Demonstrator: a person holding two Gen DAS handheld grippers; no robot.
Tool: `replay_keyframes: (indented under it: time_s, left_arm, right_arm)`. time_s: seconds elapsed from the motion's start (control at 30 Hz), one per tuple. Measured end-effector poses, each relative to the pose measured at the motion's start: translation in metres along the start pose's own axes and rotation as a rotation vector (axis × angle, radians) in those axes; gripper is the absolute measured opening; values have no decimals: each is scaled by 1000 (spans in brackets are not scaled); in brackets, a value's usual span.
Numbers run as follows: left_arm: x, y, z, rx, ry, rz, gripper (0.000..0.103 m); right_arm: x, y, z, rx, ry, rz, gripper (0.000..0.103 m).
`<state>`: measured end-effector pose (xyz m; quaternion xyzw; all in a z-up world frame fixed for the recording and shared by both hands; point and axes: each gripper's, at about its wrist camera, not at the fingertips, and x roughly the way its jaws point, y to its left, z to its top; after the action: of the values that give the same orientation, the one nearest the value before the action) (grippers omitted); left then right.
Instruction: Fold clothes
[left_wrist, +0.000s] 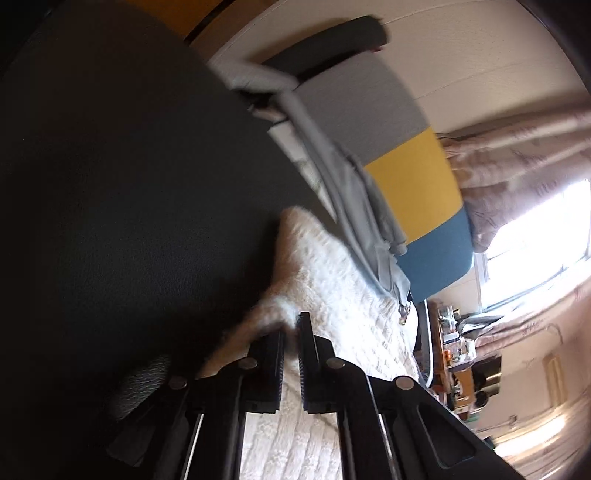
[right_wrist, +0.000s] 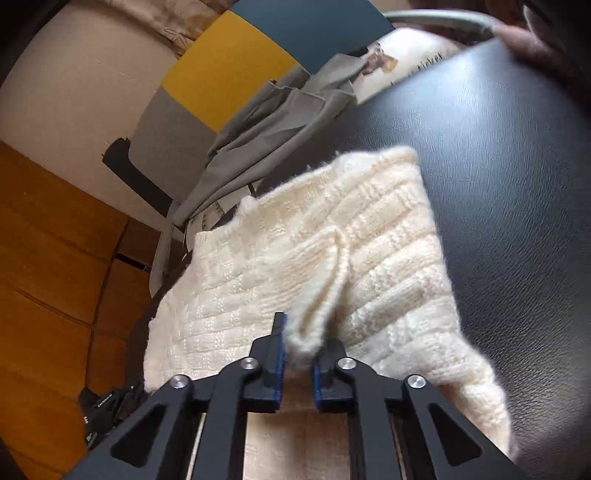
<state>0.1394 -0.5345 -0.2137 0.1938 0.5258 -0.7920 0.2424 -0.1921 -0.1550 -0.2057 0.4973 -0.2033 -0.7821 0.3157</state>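
Sweater: cream knitted sweater (right_wrist: 295, 266) is lying partly folded on the black leather-textured table (right_wrist: 498, 166), one edge reaching toward the table's side.
Right gripper: right gripper (right_wrist: 299, 354) is pinching a raised fold of the sweater, its jaws nearly together with the knit bunching up between them.
Left gripper: left gripper (left_wrist: 291, 354) is pinching another edge of the sweater (left_wrist: 332, 280), its jaws close together around a strip of the knit; this view is blurred.
Grey garment: grey garment (right_wrist: 266, 136) is draping over the table's far edge, just beside the sweater.
Backdrop: grey, yellow and blue panel (left_wrist: 413, 173) is standing behind the garment.
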Motion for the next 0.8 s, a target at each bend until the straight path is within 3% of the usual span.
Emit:
replay_keyframes:
  time_s: [0.1,0.3,0.5,0.63,0.8]
  left_arm:
    - [-7,6,-9,26,0,27,4]
    - [-24,29,-22,21,-8,67,4]
    - [-47,9,-25,118,-47,14,4]
    - [-40,17,-31,138,10,112,4]
    - [-44,21,-29,129,22,202,11]
  right_arm:
    - [-9,10,0,-84,-22,-23,11]
    - [2,-6,-8,-80,12,-47,11]
    - [-27,13,-3,-163,-78,-29,11]
    - [-7,-3,-7,-157,1,-129,11]
    - [-11,-6,-16,-177,2,-185,10]
